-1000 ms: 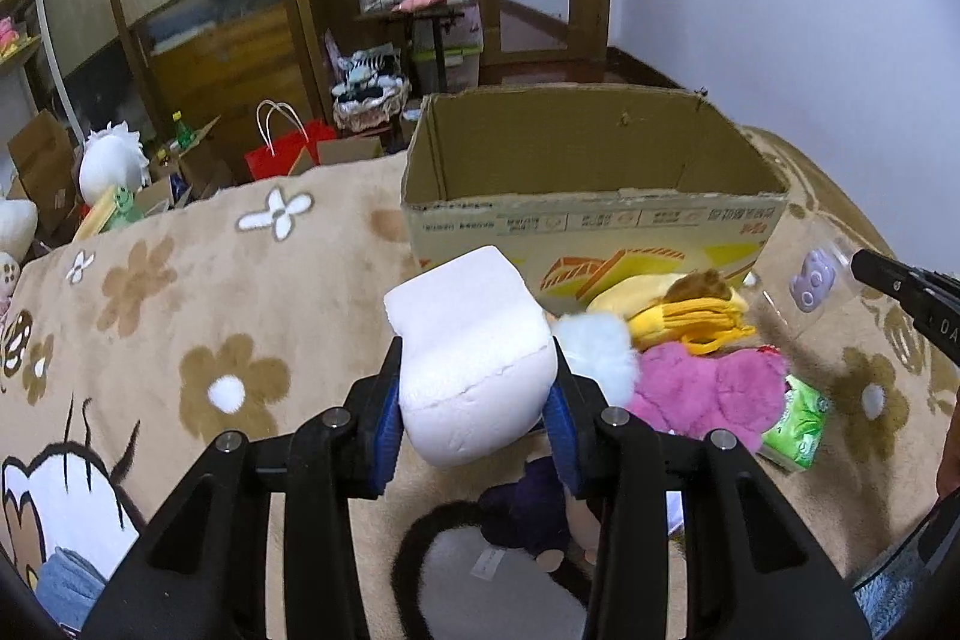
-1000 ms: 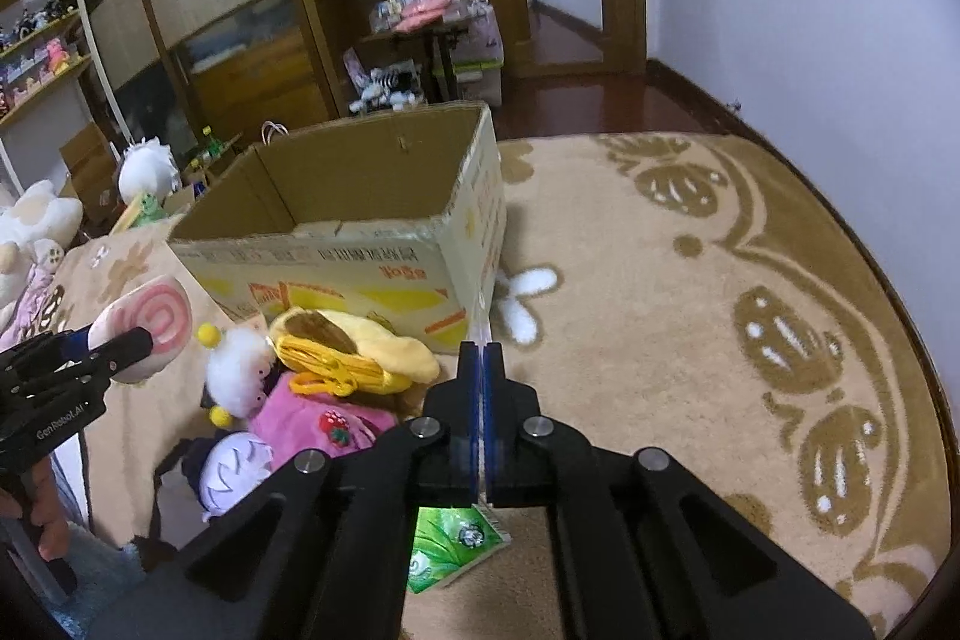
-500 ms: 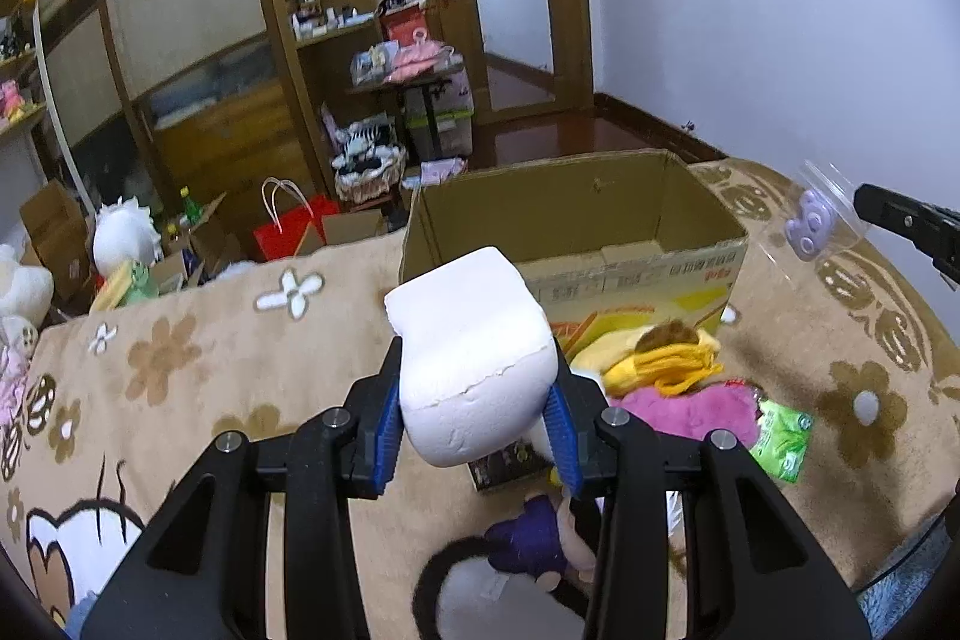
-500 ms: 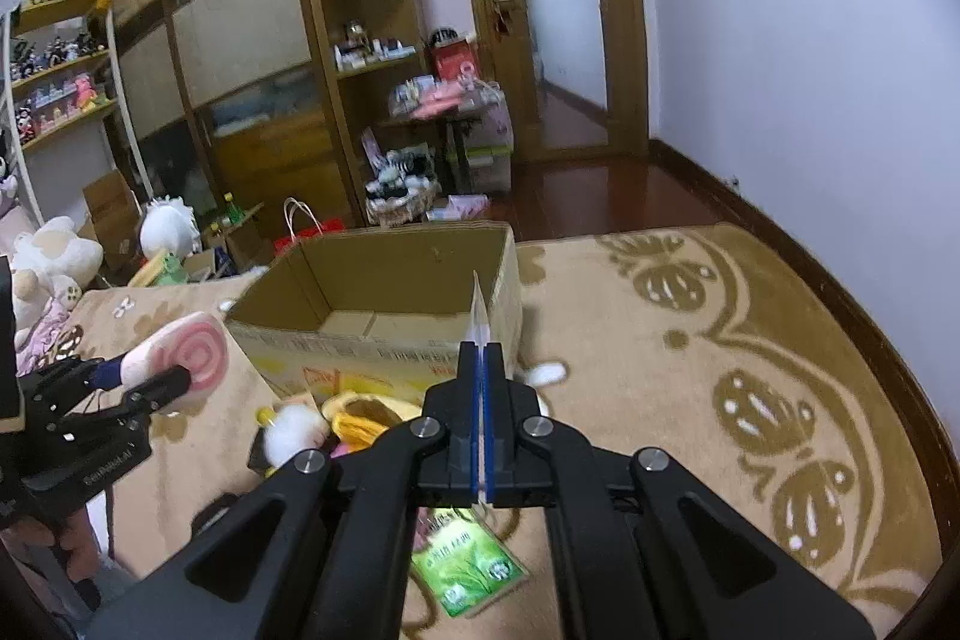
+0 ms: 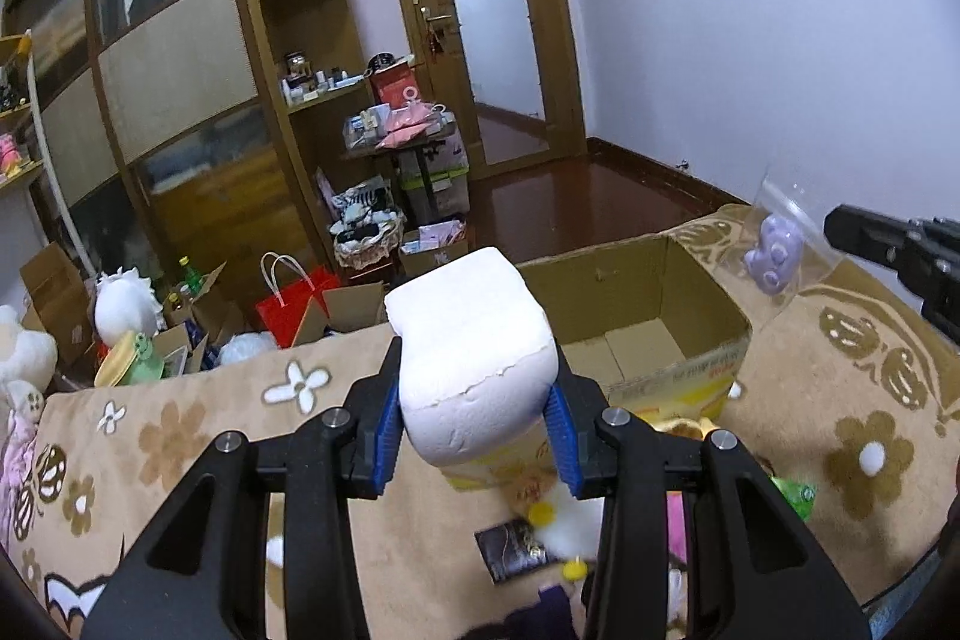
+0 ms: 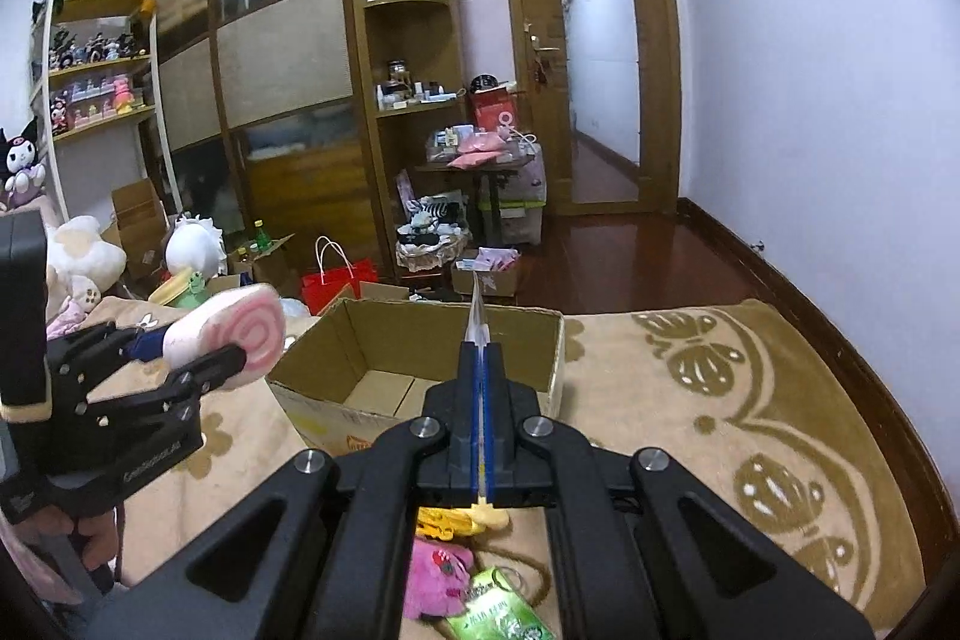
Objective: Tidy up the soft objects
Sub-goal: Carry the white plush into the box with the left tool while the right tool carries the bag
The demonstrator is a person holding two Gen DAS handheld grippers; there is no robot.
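My left gripper point(image 5: 474, 400) is shut on a white roll-shaped plush point(image 5: 471, 358), whose pink swirl end shows in the right wrist view point(image 6: 243, 337). It is held high, near the left front of the open cardboard box point(image 5: 648, 316). My right gripper point(image 6: 482, 358) is shut on a clear plastic bag point(image 6: 477, 310); in the left wrist view that bag holds a small purple toy point(image 5: 774, 253) in the air right of the box. The box point(image 6: 432, 370) is empty inside. Below lie a pink plush point(image 6: 435, 574), a yellow plush point(image 6: 462, 520) and a green packet point(image 6: 498, 610).
The box stands on a tan flowered blanket point(image 5: 180, 436). A white fluffy toy point(image 5: 570, 520) and a dark packet point(image 5: 519, 550) lie under my left gripper. Beyond the blanket's edge are a red bag point(image 5: 294, 298), cartons, shelves point(image 6: 402, 100) and a door point(image 6: 600, 58).
Both grippers have risen well above the blanket with their loads. The box and the pile of toys now sit lower and farther off in both views.
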